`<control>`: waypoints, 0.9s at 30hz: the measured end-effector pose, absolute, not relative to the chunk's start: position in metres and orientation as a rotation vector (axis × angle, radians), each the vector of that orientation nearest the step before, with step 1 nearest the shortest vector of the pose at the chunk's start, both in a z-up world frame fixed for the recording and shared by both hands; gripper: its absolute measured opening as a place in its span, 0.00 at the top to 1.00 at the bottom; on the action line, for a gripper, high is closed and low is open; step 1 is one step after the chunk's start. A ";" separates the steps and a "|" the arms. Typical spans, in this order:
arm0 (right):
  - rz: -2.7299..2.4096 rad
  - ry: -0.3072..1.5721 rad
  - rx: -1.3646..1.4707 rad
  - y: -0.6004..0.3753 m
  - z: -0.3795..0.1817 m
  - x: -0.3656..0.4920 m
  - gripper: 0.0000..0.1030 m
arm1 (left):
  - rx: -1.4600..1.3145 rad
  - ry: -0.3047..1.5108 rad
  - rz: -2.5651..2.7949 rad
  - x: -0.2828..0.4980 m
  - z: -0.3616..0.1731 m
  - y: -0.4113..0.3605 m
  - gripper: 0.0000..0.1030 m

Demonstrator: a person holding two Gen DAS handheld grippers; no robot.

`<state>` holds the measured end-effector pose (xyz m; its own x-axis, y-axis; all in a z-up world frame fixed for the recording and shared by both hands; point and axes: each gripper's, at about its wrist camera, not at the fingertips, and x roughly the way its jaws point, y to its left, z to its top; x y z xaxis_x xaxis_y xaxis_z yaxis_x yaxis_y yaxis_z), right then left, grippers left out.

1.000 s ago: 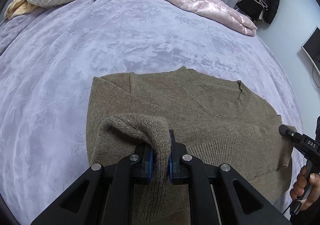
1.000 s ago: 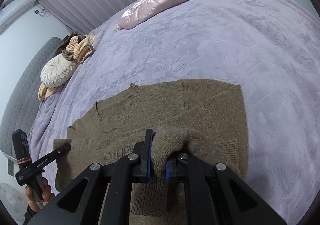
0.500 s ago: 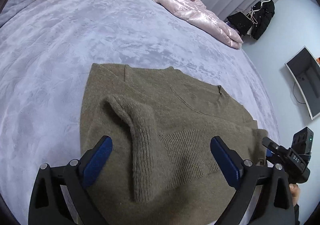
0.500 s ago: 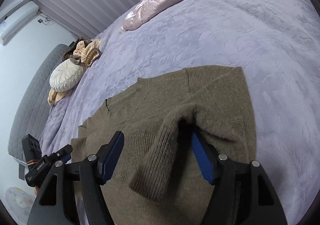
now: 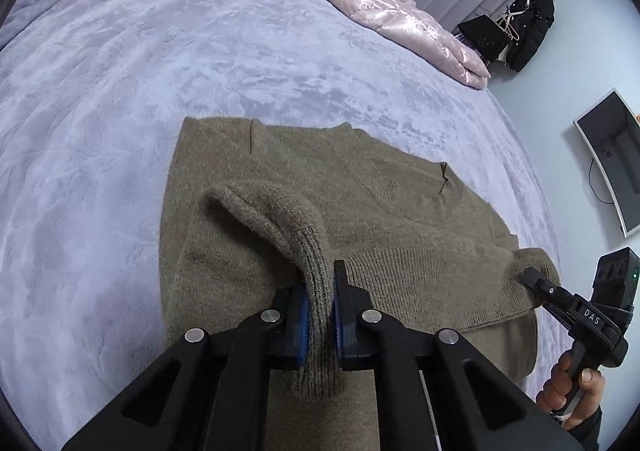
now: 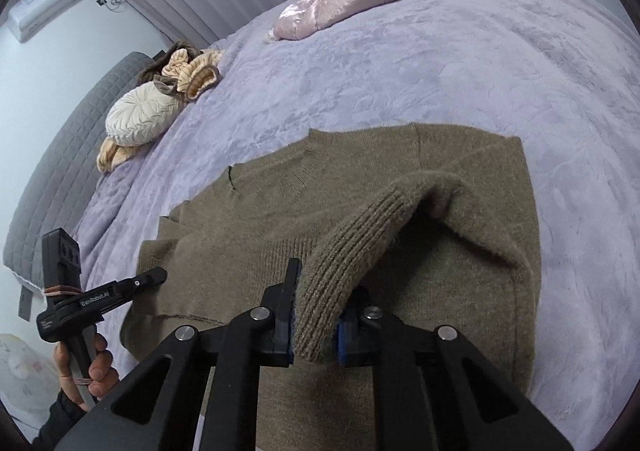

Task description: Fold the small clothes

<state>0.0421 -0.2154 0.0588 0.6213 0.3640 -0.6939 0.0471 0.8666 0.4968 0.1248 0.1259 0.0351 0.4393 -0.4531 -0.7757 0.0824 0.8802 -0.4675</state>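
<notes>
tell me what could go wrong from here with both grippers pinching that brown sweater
1. The left gripper and right gripper have just closed on bunched ribbed knit of the sweater, apparently its hem. The grips look shallow, so the fabric might slip out on lifting.
2. Each gripper holds a raised ridge, not a flat edge, so folding forward may leave uneven lumps.
3. The sweater lies on a plush bedspread; dragging rather than lifting could shift the folded sleeves.

The right tongs (image 5: pixel 532 279) say "DAS" in white letters on the black side. The left tongs (image 6: pixel 158 274) say "GenRobot.AI". A smaller line below is too tiny to read.
</notes>
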 end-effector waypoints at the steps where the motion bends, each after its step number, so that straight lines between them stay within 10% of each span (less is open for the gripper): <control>1: 0.195 0.880 0.524 -0.219 0.062 0.044 0.85 | -0.400 1.060 -0.347 0.128 0.039 0.127 0.90; 21: 0.101 0.861 0.710 -0.254 0.047 0.135 0.82 | -0.654 1.182 -0.318 0.226 0.008 0.129 0.88; 25: 0.055 0.854 0.717 -0.260 0.038 0.142 0.46 | -0.842 1.178 -0.434 0.230 -0.003 0.140 0.34; 27: 0.042 0.839 0.713 -0.262 0.036 0.141 0.32 | -0.856 1.151 -0.424 0.226 0.001 0.147 0.32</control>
